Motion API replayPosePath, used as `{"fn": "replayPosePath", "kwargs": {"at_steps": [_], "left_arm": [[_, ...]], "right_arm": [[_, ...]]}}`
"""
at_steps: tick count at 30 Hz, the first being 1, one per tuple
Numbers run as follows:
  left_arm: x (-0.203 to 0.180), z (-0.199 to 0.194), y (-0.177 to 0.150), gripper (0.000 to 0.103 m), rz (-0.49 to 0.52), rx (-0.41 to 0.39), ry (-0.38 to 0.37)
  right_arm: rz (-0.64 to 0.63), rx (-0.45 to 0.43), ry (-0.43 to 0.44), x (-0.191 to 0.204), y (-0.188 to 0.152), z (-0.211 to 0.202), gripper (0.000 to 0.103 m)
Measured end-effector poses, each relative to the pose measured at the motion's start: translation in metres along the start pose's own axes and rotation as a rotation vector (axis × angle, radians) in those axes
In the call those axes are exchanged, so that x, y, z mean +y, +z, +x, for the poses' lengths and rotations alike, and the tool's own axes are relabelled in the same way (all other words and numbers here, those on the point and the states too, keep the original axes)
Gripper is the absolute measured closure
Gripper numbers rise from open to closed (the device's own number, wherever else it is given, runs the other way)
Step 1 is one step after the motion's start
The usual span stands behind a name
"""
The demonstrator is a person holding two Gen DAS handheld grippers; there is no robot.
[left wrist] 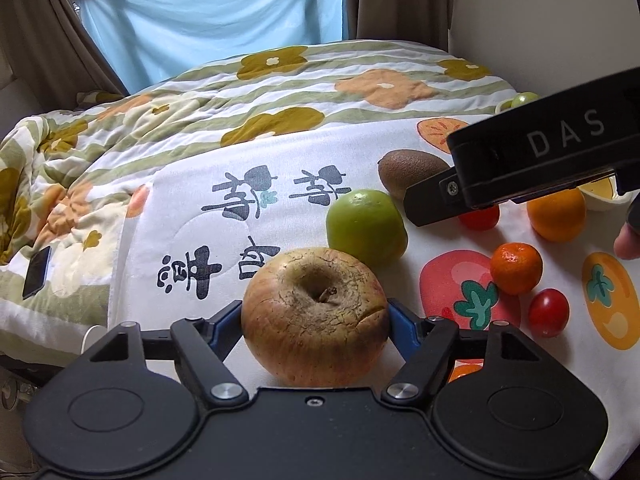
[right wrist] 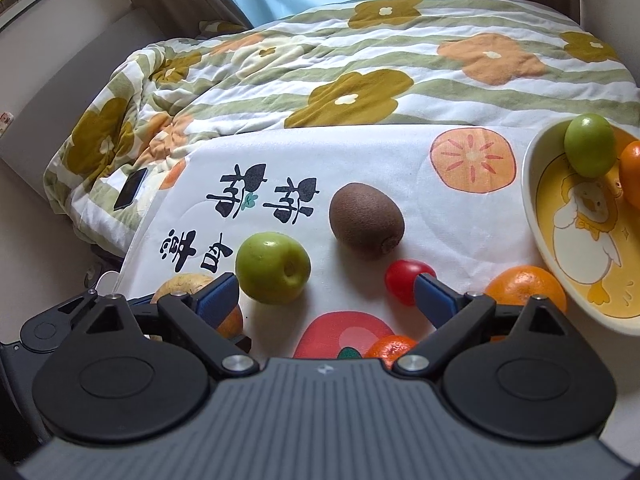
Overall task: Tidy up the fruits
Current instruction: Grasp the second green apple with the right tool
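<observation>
The left gripper (left wrist: 315, 312) has its blue pads against both flanks of the wrinkled russet apple (left wrist: 315, 316), which sits on the printed cloth (left wrist: 192, 216) at the near edge; I judge this the grasp step, with lifting and carrying to the bowl (right wrist: 536, 216) next. That calls for a firm hold, since the apple is wide and round. The right gripper (right wrist: 325, 300) hangs spread with nothing between its pads, the green apple (right wrist: 273, 267) just ahead of its left finger and a cherry tomato (right wrist: 404, 284) by the right. The duck-printed bowl holds a small green fruit (right wrist: 590, 145) and something orange at the frame edge (only partly visible). The kiwi (right wrist: 366, 221) and orange (right wrist: 520, 286) lie loose on the cloth
</observation>
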State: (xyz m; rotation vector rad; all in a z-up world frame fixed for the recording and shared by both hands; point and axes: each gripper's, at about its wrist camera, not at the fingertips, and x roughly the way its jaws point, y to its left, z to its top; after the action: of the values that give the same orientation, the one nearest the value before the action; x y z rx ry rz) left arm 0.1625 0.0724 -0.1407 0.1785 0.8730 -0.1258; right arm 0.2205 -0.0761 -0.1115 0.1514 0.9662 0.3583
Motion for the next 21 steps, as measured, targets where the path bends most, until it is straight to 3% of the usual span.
{"fn": "replayPosePath", "kwargs": {"at_steps": [9, 21], "left_arm": [[0.025, -0.007, -0.013, 0.025, -0.060, 0.018, 0.041], [0.038, -0.011, -0.017, 0.025, -0.109, 0.024, 0.069]], "right_arm": [[-0.008, 0.047, 0.038, 0.014, 0.003, 0.023, 0.004], [-0.054, 0.079, 0.050, 0.028, 0.009, 0.054, 0.020]]}}
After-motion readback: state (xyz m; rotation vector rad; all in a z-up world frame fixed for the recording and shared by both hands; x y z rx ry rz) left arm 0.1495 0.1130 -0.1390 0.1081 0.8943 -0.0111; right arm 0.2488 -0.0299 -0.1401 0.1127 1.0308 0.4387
